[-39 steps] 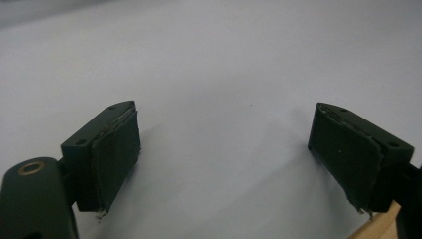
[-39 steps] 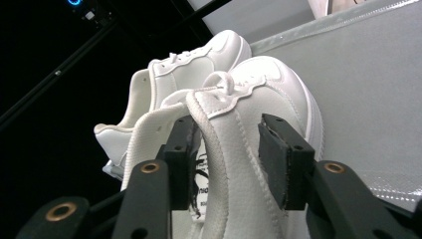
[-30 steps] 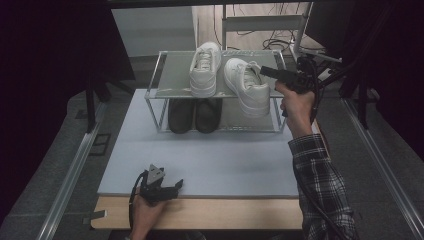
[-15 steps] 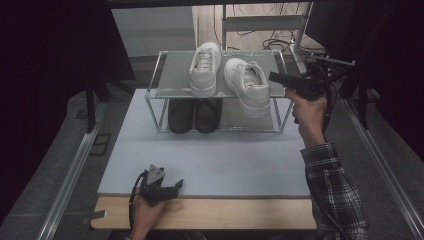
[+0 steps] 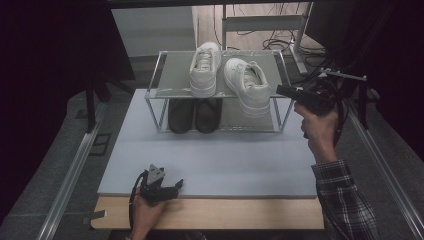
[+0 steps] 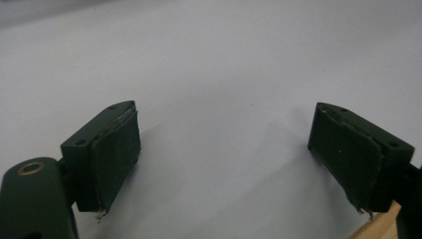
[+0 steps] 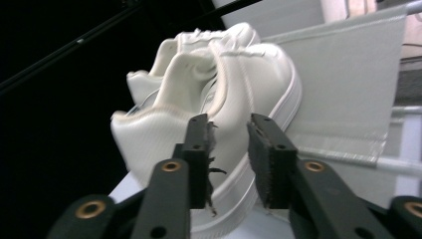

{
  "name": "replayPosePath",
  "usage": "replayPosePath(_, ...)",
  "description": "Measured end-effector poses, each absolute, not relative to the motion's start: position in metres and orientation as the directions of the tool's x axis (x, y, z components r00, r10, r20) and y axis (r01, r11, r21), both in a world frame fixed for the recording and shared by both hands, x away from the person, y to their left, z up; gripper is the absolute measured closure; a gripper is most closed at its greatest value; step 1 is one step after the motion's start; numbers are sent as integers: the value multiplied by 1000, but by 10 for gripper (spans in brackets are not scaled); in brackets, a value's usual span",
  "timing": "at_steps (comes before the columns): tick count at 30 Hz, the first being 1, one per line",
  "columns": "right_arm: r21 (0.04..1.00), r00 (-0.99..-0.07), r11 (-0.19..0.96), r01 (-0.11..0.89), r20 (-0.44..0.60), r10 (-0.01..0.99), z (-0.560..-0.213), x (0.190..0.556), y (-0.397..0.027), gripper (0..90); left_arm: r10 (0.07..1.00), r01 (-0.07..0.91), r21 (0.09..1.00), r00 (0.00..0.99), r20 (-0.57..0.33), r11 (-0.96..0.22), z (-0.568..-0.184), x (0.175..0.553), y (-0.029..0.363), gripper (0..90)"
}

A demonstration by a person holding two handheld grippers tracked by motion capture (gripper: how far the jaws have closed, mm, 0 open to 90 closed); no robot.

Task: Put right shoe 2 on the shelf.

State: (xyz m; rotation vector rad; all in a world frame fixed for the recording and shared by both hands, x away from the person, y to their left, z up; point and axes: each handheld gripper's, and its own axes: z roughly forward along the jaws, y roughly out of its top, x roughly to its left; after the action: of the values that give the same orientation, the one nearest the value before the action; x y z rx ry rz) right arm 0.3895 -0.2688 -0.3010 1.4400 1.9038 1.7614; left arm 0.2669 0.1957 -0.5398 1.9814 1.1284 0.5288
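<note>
On the pale counter (image 5: 210, 165) stands a wire shoe rack (image 5: 220, 95); left gripper (image 5: 159, 189) wide open, empty; right gripper (image 7: 228, 149), just narrowing, grips nothing beside a white sneaker (image 7: 219, 99).

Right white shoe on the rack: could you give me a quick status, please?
Right hand-held gripper beside the rack, jaws just narrowed, nothing gripped. Right white shoe on the top shelf, untouched. Left hand-held gripper open near the table edge.

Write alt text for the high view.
A hand holds the right gripper beside a white shoe on a two-tier rack, black shoes below. The left gripper rests at the table's near edge.
</note>
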Motion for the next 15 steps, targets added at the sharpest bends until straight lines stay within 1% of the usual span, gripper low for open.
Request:
replayPosePath(1, 841, -517, -167, 515, 460, 722, -301, 389, -269, 734, 854, 530, 792, 520, -22, -302, -540, 267, 196, 128)
replayPosePath(2, 837, -528, -159, 523, 465, 711, -306, 385, -269, 774, 854, 530, 793, 520, -22, -302, -540, 267, 196, 128)
replayPosePath(3, 837, -528, -159, 523, 465, 711, -306, 385, -269, 774, 854, 530, 793, 520, -22, -302, -540, 267, 196, 128)
replayPosePath(4, 838, -541, -135, 528, 455, 707, -313, 379, -268, 832, 854, 530, 793, 519, -22, -302, -540, 267, 196, 128)
replayPosePath(5, 840, -543, -129, 527, 450, 709, -315, 378, -268, 852, 854, 530, 793, 519, -22, -302, -540, 267, 196, 128)
replayPosePath(6, 840, -543, -129, 527, 450, 709, -315, 378, -268, 852, 854, 530, 793, 519, -22, -302, -540, 267, 196, 128)
replayPosePath(7, 838, -551, -113, 533, 445, 706, -324, 373, -267, 895, 854, 529, 793, 519, -21, -302, -540, 267, 196, 128)
replayPosePath(15, 838, -558, -98, 537, 440, 703, -343, 364, -265, 899, 854, 530, 793, 519, -22, -302, -540, 267, 196, 128)
